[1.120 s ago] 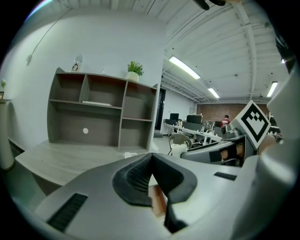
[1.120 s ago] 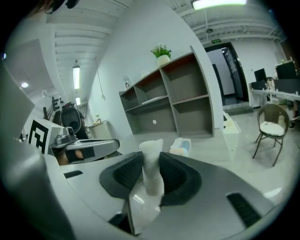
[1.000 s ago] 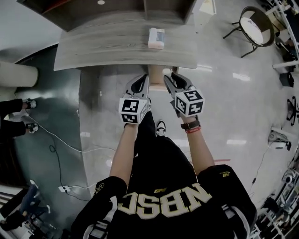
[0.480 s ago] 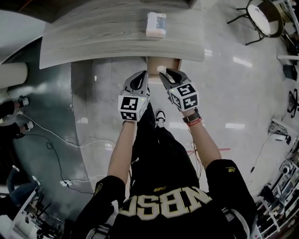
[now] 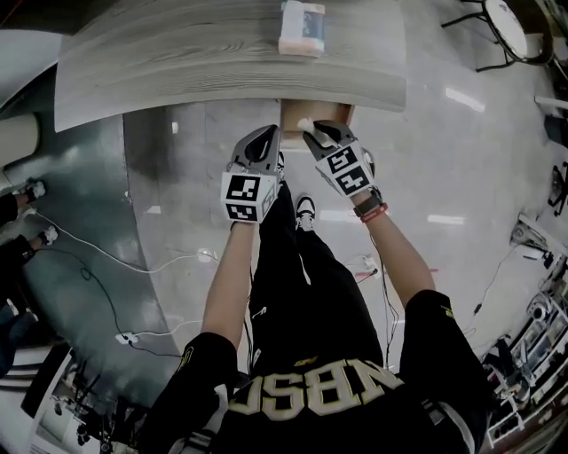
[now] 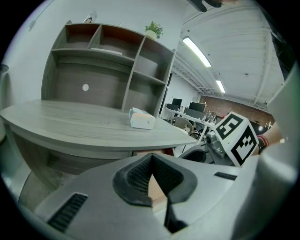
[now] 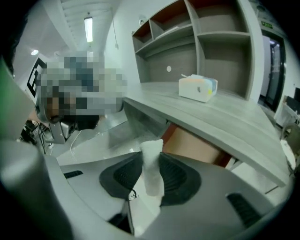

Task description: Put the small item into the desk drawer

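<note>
the left grey two-jaw gripper [image 6: 151, 161] hangs just in front of the grey wood-grain desk [image 5: 204, 62], jaw tips pressed together, nothing between them. beside it, the right grey gripper [image 7: 151, 176] is clamped on a small white soft-looking item [image 7: 151, 159], by the open brown drawer [image 5: 333, 115] under the desk's front edge. a white rectangular box [image 5: 302, 28] sits on the desk.

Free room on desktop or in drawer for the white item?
Grey wood-grain desktop is bare left of the white pastel-edged box. Open brown drawer looks bare where visible; its front is crowded by the right gripper holding the small white item.
</note>
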Tool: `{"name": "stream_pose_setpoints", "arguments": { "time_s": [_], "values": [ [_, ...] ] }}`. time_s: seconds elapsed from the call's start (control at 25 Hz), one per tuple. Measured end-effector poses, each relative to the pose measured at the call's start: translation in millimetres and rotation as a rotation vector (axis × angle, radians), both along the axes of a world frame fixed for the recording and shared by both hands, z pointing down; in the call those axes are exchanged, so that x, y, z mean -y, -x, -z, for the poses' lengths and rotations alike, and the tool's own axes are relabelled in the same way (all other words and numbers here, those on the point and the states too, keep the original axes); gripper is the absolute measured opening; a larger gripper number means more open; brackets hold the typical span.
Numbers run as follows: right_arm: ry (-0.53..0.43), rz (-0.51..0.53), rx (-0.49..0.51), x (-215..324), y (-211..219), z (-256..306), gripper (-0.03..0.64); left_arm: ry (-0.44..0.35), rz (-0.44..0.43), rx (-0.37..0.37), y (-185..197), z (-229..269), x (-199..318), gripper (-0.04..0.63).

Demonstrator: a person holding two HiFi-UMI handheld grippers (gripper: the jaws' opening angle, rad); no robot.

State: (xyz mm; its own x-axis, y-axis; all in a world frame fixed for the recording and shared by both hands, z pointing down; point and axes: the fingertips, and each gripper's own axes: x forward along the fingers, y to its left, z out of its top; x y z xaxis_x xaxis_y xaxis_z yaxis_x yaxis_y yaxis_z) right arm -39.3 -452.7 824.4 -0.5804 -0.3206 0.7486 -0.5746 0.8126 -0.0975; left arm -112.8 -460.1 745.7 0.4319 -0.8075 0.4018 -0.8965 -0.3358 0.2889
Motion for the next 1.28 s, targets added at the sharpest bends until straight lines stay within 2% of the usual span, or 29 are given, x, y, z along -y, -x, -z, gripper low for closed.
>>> {"name": "stream_pose_setpoints", "arguments": {
  "time_s": [0.36, 0.8, 1.12, 1.28],
  "values": [
    [0.015, 0.152, -0.16, -5.7, 0.1, -82.4, 0.121, 0.059, 0.006, -0.015, -4.2, -54.2, 3.4, 0.012],
    [0.048, 0.159, -0.281, -8.4, -3.6, -153.8, 0.12, 0.113, 0.033, -0.013, 9.2, -87.1, -1.0, 0.014],
    [0.052, 0.19, -0.333, -6.3, -2.9, -175.0, 0.118, 0.137, 0.03, -0.025, 6.0, -97.1, -11.4, 0.012],
    [0.125, 0.167, -0.282, -9.9, -0.6, -174.4, 0.141, 0.156, 0.027, -0.028, 9.2, -98.2, -15.7, 0.014]
  ]
}}
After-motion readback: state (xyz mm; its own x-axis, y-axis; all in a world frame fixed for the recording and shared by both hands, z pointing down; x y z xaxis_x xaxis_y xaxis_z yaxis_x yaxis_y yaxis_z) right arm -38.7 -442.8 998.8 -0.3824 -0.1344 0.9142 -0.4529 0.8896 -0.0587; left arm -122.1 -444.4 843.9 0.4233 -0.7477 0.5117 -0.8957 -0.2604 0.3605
